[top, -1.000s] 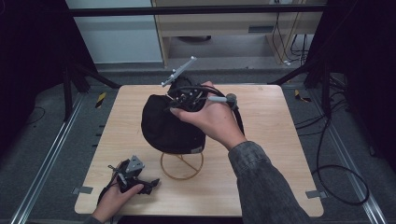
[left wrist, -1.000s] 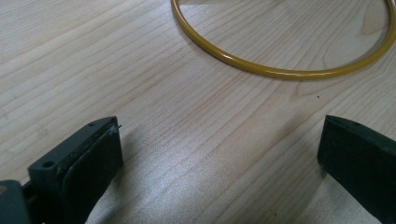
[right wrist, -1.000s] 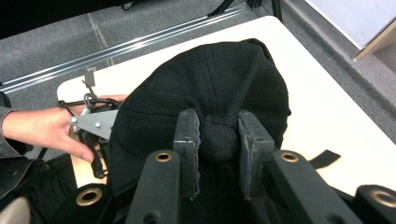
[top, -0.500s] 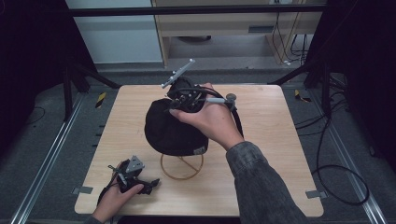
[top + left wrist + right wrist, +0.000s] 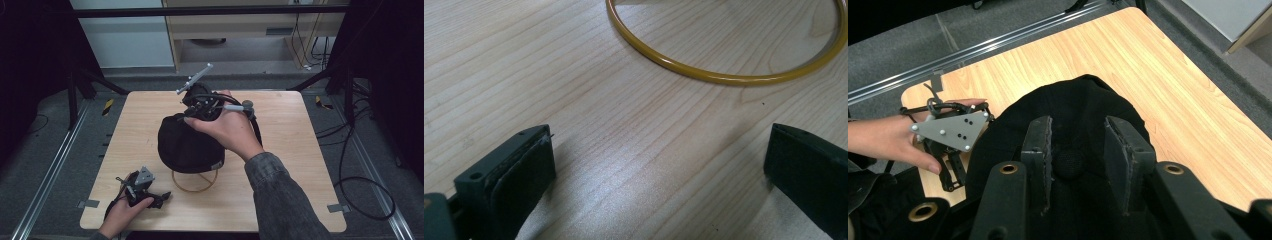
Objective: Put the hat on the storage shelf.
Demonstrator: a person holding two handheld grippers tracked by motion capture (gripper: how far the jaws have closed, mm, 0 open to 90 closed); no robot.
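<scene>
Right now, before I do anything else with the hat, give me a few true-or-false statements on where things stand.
1. The right gripper has its jaws on the top of the black hat. True.
2. The left gripper is shut on the yellow ring. False: its jaws stand wide apart over bare table, the ring lying ahead of them.
3. The hat lies flat on the table. False: it sits raised on the ring stand under the right hand.
4. The left gripper sits near the table's front left corner. True.
5. The ring is blue. False: it is yellow.
</scene>
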